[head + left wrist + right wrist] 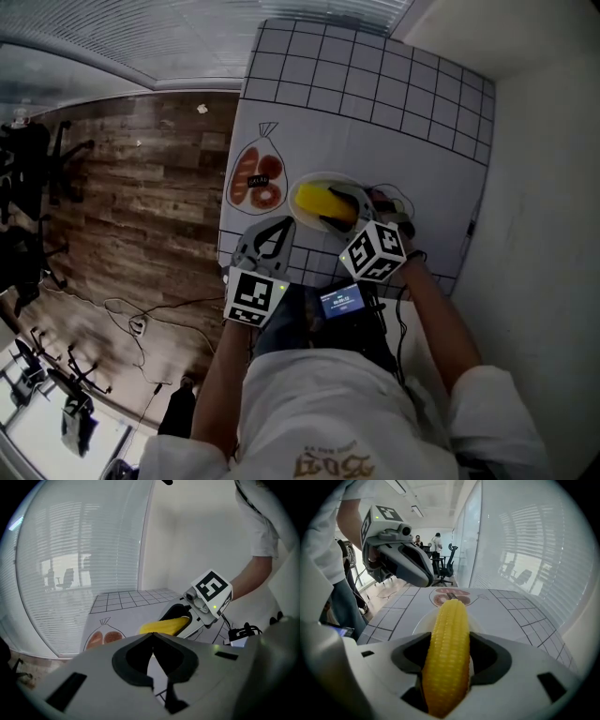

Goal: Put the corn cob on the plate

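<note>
A yellow corn cob point(319, 200) is clamped lengthwise in my right gripper point(345, 212), which is shut on it. In the right gripper view the corn cob point(449, 644) sticks out past the jaws, over a white plate point(421, 621). From the head view the cob hangs just above the plate point(317, 178) on the gridded white mat. My left gripper point(273, 236) hovers near the mat's front edge, left of the plate, shut with nothing in it. In the left gripper view its jaw tips meet, and beyond them show the corn cob point(164, 626) and the right gripper point(180, 615).
A printed picture of a bag of food point(257, 178) lies on the mat point(375, 103) left of the plate. A small lit screen point(342, 302) sits at the person's waist. Wooden floor point(141, 187) runs along the left, and a white wall point(544, 187) stands on the right.
</note>
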Available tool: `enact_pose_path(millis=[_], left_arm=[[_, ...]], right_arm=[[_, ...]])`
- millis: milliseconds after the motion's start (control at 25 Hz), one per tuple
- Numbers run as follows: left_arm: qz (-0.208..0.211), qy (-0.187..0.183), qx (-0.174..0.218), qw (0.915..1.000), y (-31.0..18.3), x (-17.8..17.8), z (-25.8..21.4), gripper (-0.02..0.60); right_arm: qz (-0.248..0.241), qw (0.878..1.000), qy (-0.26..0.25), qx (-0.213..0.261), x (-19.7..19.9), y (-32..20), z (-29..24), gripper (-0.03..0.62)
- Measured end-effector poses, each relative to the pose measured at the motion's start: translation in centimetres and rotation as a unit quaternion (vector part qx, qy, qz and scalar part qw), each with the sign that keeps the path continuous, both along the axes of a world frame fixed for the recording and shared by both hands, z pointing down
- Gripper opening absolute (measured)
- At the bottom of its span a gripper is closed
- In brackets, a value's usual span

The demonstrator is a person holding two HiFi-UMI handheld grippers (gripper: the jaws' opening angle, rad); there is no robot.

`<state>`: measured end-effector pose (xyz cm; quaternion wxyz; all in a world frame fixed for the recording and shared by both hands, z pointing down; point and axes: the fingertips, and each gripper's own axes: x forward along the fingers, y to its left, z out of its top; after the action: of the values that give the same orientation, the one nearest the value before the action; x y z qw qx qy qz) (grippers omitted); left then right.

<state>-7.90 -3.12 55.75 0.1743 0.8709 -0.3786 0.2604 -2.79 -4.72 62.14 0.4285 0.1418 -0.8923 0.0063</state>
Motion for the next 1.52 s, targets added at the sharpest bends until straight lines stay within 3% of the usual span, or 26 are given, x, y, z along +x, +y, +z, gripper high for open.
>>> enact_pose_path(millis=[280, 560, 680, 880, 1120, 1240, 1320, 1440, 1520], left_arm=[[0.001, 0.004, -0.009, 1.0000, 0.3, 0.6, 0.4, 0.009], [-0.011, 0.008, -0.015, 0.9998, 0.4, 0.7, 0.6, 0.009], [-0.013, 0.007, -0.012, 0.9998, 0.0, 0.9, 0.5, 0.009], [-0.006, 0.007, 0.002, 1.0000, -0.8, 1.2, -0.8, 0.009], [0.004, -0.001, 0.016, 0.9999, -1.6, 0.7, -2.2, 0.009], [0.008, 0.001, 0.024, 0.9997, -2.0, 1.2, -2.8, 0.009], [0.011, 0.005, 0.031, 0.9994, -2.3, 1.6, -3.3, 0.009], [0.021, 0.008, 0.040, 0.9989, -2.7, 2.4, -4.2, 0.009], [0.022, 0.012, 0.045, 0.9987, -3.0, 2.8, -4.8, 0.009]], right_arm=[[-0.033, 0.999, 0.014, -0.008, -0.4, -0.2, 0.4, 0.259], [-0.006, 1.000, -0.016, -0.005, -0.3, -0.5, -0.8, 0.262], [0.018, 0.999, -0.025, -0.008, 0.1, -0.7, -1.4, 0.262], [0.096, 0.993, -0.063, -0.015, 1.1, -1.3, -3.1, 0.261], [0.145, 0.987, -0.073, -0.001, 2.0, -1.9, -4.7, 0.254], [0.186, 0.979, -0.081, 0.033, 3.5, -2.5, -6.3, 0.126], [0.218, 0.971, -0.088, 0.051, 4.8, -2.6, -7.3, 0.073], [0.270, 0.958, -0.083, 0.049, 7.0, -2.3, -8.2, 0.010], [0.303, 0.948, -0.086, 0.039, 8.4, -2.1, -8.8, 0.008]])
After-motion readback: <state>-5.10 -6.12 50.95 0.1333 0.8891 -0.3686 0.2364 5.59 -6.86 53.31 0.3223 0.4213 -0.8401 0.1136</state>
